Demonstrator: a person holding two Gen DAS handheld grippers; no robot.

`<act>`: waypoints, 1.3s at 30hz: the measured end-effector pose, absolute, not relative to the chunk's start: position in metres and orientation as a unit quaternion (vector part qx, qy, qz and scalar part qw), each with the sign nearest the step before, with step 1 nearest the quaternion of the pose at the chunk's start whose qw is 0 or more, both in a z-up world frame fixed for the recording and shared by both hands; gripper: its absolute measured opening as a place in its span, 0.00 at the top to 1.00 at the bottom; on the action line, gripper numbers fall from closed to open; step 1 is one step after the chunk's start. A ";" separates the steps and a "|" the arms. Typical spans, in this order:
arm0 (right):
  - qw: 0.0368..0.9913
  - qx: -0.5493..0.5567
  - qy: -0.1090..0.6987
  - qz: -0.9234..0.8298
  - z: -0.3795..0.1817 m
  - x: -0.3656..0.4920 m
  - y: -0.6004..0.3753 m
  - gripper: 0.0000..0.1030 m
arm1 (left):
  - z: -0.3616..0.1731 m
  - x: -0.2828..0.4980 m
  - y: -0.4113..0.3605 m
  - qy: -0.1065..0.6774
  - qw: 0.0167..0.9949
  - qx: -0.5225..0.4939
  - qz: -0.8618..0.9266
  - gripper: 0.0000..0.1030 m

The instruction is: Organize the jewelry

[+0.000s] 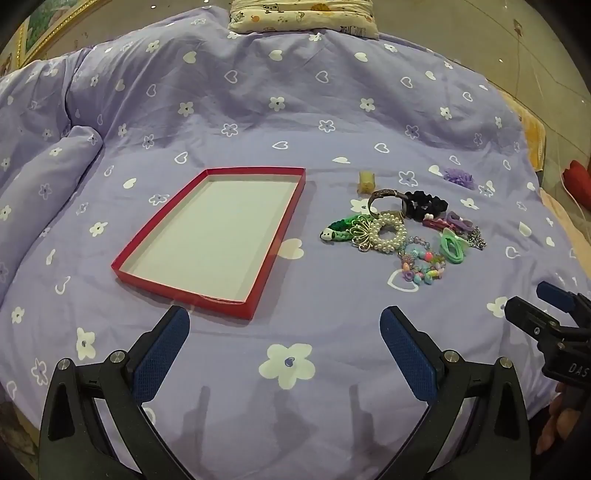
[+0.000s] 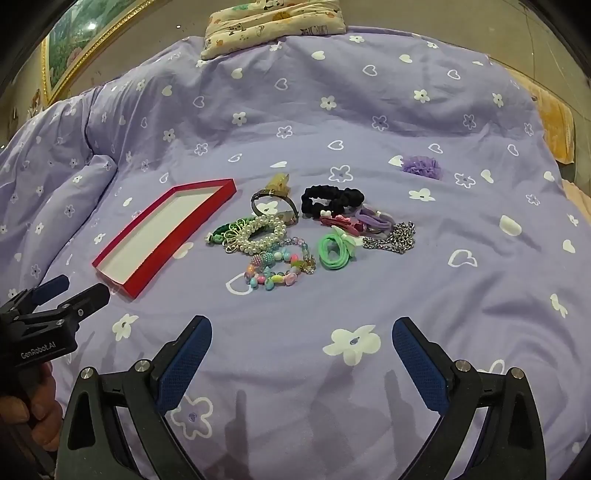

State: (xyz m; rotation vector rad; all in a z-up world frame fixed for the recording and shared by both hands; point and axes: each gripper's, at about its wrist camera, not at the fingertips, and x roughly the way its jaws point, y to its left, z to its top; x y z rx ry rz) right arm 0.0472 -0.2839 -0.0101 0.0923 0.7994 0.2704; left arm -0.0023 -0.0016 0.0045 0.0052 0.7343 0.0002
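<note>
A shallow red tray [image 1: 147,271] with a white floor lies empty on the purple bedspread; it also shows in the right wrist view [image 2: 146,275]. To its right lies a heap of jewelry: a pearl bracelet [image 1: 391,230] [image 2: 264,234], a colourful bead bracelet [image 1: 421,266] [image 2: 280,267], a green hair tie [image 1: 452,247] [image 2: 334,253], a black scrunchie [image 1: 424,203] [image 2: 332,197], a watch [image 1: 386,201] [image 2: 273,205] and a silver chain [image 2: 389,238]. My left gripper [image 1: 284,339] is open and empty, near the tray's front edge. My right gripper [image 2: 301,350] is open and empty, in front of the heap.
A purple fabric flower [image 1: 460,178] [image 2: 421,166] lies apart behind the heap. A yellowish clip [image 1: 365,181] sits by the watch. A patterned pillow [image 2: 273,26] lies at the bed's far end. A folded quilt ridge [image 1: 48,166] rises at the left.
</note>
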 end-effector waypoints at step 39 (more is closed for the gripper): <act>0.917 0.042 0.374 0.133 0.006 0.047 -0.273 0.03 | 0.006 -0.002 -0.006 0.350 0.937 0.008 0.005 0.00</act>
